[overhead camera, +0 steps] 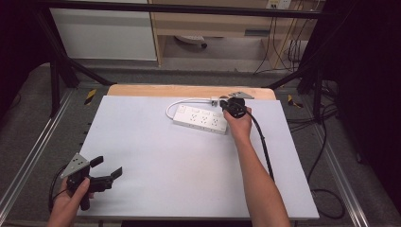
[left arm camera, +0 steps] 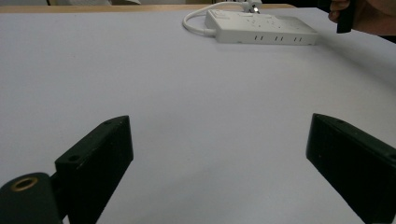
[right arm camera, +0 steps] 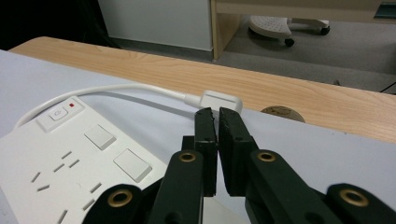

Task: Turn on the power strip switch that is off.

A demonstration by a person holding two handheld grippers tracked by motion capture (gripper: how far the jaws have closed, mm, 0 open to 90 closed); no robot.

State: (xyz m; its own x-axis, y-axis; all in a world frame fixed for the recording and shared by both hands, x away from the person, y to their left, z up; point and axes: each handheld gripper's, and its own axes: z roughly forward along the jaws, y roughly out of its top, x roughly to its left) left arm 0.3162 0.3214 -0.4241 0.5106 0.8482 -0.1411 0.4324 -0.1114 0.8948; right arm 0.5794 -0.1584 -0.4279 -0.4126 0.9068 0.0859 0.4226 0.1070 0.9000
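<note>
Left tool (overhead camera: 108,169) over white table (overhead camera: 189,161); grey floor (overhead camera: 227,52) beyond.

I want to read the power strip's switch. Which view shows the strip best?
Right gripper view: the power strip is close, its switch and sockets clear. High view shows it whole but small; left gripper view shows it far off, side-on.

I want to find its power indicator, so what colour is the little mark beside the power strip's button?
Red, on the white power strip; the right gripper view shows it best.
</note>
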